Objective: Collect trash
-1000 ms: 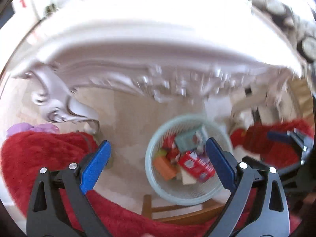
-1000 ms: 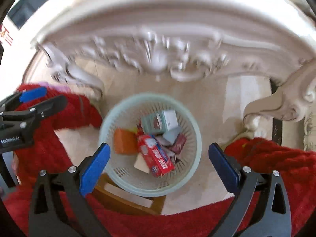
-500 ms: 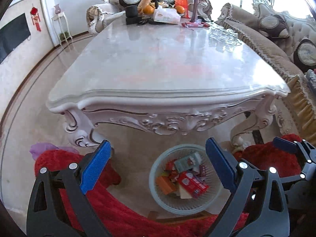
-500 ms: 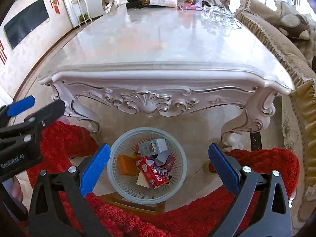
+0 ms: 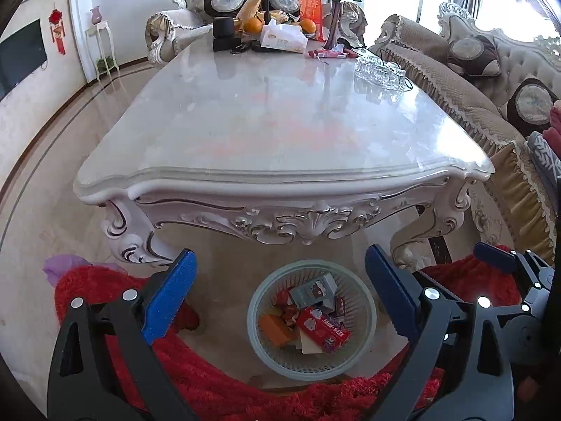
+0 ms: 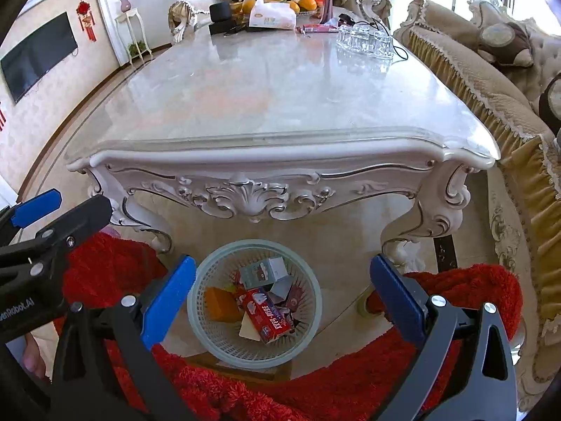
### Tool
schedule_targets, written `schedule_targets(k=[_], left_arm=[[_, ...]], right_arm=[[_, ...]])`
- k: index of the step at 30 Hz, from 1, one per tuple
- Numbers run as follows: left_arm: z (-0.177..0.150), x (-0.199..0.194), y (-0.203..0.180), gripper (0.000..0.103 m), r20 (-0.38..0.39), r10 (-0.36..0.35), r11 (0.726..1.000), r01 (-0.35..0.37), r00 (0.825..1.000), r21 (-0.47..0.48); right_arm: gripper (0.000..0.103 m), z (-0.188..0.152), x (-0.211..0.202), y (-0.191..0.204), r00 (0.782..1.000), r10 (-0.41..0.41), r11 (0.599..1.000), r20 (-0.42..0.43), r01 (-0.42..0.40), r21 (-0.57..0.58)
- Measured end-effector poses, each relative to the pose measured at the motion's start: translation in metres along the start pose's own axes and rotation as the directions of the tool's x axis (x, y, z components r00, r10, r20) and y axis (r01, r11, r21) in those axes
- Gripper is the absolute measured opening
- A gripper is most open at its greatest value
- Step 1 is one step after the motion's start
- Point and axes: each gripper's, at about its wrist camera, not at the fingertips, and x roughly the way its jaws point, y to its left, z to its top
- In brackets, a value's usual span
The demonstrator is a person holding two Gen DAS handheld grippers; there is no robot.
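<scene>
Marble tabletop (image 5: 280,122) fills both views; a tissue box (image 5: 282,37), oranges (image 5: 253,25), a vase of roses (image 5: 336,17) and glasses (image 5: 378,70) crowd its far end. On the floor below its carved near edge, a pale mesh wastebasket (image 5: 364,315) holds a red carton (image 5: 324,326), a grey box (image 5: 312,289) and an orange block (image 5: 277,329). Left gripper (image 5: 278,294) and right gripper (image 6: 282,298) both gape wide and hold nothing, above a red fuzzy cover (image 6: 455,298).

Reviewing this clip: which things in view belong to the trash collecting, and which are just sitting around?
Part of the job:
- wastebasket on the floor
- red box, orange item and grey carton inside it
- left claw and right claw, both open and empty

Just lying about:
- tissue box
- oranges
- glass tumblers
- vase of roses
</scene>
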Motion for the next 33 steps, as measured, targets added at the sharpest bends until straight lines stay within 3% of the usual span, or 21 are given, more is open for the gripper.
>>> schedule_targets(k=[33], left_arm=[[-0.0007, 0.0049, 0.0045, 0.094, -0.012, 0.000, 1.000, 0.000, 1.000, -0.002]], right_arm=[[0.096, 0.0005, 0.0025, 0.0029, 1.000, 0.000, 1.000, -0.006, 0.000, -0.005]])
